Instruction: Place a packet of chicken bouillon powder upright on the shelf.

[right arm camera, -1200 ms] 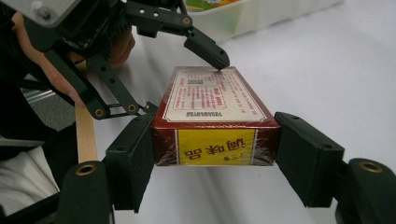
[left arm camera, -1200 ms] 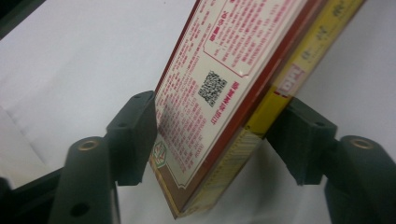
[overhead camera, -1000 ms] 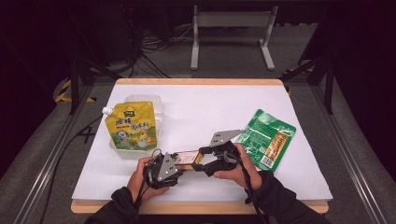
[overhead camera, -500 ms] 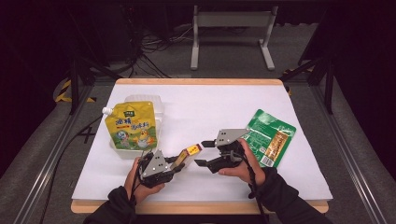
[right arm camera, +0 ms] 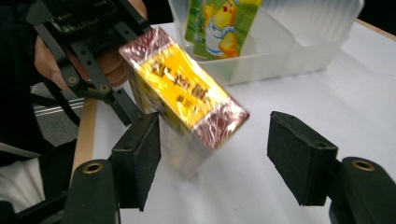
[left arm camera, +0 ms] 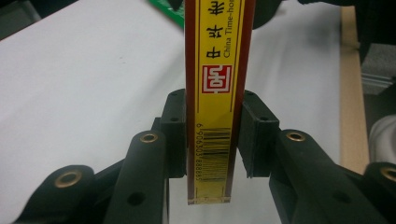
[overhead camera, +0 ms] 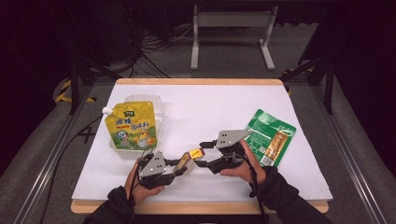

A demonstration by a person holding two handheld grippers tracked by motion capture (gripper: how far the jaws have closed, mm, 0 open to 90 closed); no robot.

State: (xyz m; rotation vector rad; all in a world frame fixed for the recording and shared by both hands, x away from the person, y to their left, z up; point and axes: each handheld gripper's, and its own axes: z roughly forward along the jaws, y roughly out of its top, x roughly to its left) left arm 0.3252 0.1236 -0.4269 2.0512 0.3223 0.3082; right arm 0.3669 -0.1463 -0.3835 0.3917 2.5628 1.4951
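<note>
We note the left tool (left arm camera: pixel 212 140) clamped on the narrow edges of a small yellow-and-red cellophane-wrapped box (left arm camera: pixel 217 70) — held just above the white counter (overhead camera: pixel 210 107). The right tool (right arm camera: pixel 215 154) stands open, its jaws either side of the box's far end, not touching.

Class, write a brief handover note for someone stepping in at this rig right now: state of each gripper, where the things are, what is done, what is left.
Left gripper: shut on the red-and-yellow box, clamping its narrow sides near the barcode end.
Right gripper: open, jaws on either side of the box's far end, not closed on it.
The box is held just above the white table sheet, between both hands.
The yellow spouted pouch lies on the clear plastic tub; the green packet lies flat at the right.
Done: box picked up.
Left, probably: right gripper closes, left lets go; where the box then goes cannot be told.
</note>
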